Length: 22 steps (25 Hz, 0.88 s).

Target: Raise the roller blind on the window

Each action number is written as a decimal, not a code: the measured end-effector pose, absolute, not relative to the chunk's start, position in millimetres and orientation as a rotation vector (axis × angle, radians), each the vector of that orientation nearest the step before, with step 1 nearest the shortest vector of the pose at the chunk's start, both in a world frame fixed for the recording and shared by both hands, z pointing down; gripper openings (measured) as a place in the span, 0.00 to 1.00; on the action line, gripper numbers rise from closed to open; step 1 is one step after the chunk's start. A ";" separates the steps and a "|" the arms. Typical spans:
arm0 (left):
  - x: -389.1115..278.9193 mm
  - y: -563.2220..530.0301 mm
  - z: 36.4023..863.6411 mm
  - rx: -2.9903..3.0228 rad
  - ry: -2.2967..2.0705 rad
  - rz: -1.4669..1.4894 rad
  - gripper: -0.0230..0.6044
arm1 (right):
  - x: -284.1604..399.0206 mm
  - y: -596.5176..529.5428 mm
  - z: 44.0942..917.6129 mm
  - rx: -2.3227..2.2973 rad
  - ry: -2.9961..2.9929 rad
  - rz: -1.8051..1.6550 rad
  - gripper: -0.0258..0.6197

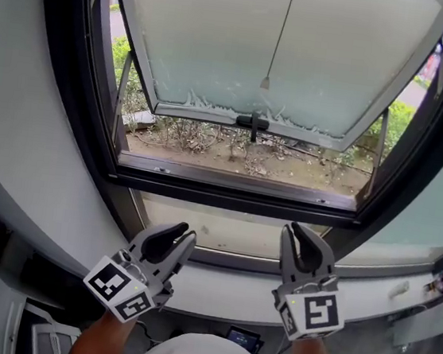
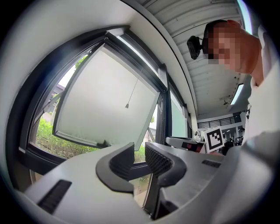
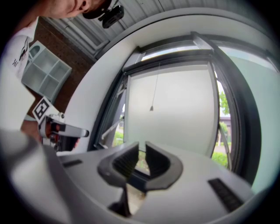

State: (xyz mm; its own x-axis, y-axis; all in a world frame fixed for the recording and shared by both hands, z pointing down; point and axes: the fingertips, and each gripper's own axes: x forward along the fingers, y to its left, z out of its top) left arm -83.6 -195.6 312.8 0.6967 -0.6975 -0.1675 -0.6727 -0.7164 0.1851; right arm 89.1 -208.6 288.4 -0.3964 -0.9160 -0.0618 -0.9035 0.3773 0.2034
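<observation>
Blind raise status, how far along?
Done: possibly all of it. No blind covers the tilted window pane in any view, though the roller itself isn't visible. In hand: nothing. The left gripper and right gripper sit low beneath the pane, jaws apart and empty; the pull cord hangs free. Left: confirm the blind is up.
</observation>
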 end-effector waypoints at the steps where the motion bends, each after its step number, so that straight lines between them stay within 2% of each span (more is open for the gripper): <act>1: -84.4 -195.1 314.4 2.787 -1.133 -0.342 0.18 | 90.2 -208.2 290.8 1.694 -2.556 -0.302 0.13; 22: -83.8 -174.6 379.8 2.686 -1.100 -0.186 0.18 | 92.5 -198.6 358.4 1.647 -2.508 -0.067 0.11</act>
State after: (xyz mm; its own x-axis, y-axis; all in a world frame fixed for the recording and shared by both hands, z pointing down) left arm -83.8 -174.6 379.8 0.7096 -0.7040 -0.0293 -0.6746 -0.6907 0.2605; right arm 92.5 -198.6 358.4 -0.3910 -0.9157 0.0925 -0.9095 0.3998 0.1137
